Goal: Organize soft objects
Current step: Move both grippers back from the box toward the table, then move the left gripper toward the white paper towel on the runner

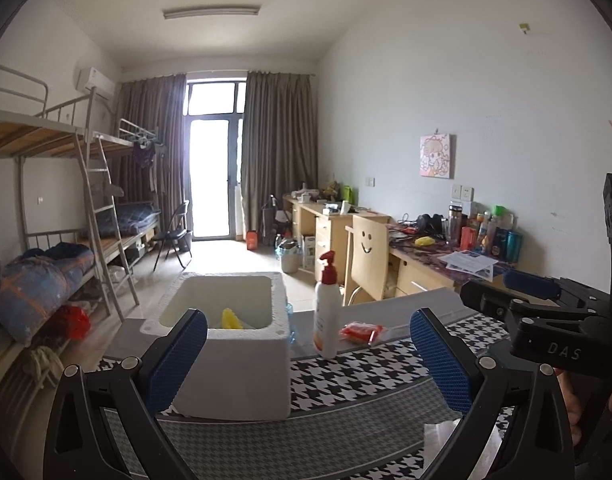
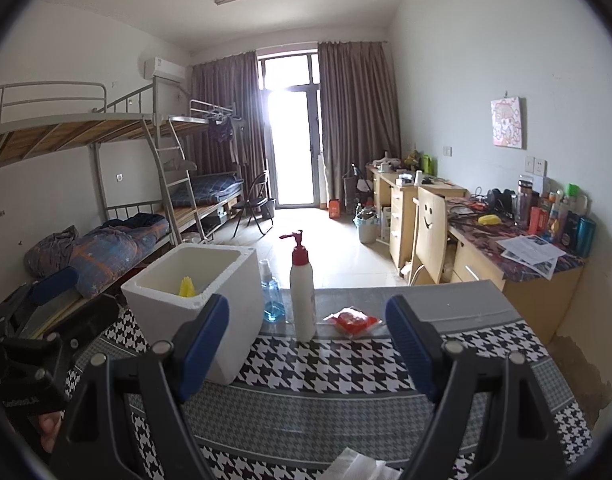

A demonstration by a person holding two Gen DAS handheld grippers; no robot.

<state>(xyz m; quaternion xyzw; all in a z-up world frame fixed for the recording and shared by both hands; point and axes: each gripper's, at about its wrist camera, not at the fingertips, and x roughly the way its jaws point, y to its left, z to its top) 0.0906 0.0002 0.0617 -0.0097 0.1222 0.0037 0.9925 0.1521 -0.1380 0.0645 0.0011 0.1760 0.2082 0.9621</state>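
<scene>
A white foam box (image 1: 234, 364) stands on the houndstooth tablecloth (image 1: 346, 376) with a yellow soft object (image 1: 231, 319) inside; both also show in the right wrist view, box (image 2: 222, 320) and yellow object (image 2: 187, 287). A red soft packet (image 1: 362, 332) lies beyond a white pump bottle (image 1: 326, 312); the packet (image 2: 354, 321) and the bottle (image 2: 303, 292) show in the right wrist view too. My left gripper (image 1: 308, 364) is open and empty, in front of the box. My right gripper (image 2: 306, 348) is open and empty, short of the bottle and packet.
A blue spray bottle (image 2: 272, 296) stands behind the box. A white tissue (image 2: 358, 466) lies at the near table edge. Bunk beds (image 1: 66, 220) line the left wall. A chair (image 1: 366, 260) and cluttered desks (image 2: 526, 252) line the right wall.
</scene>
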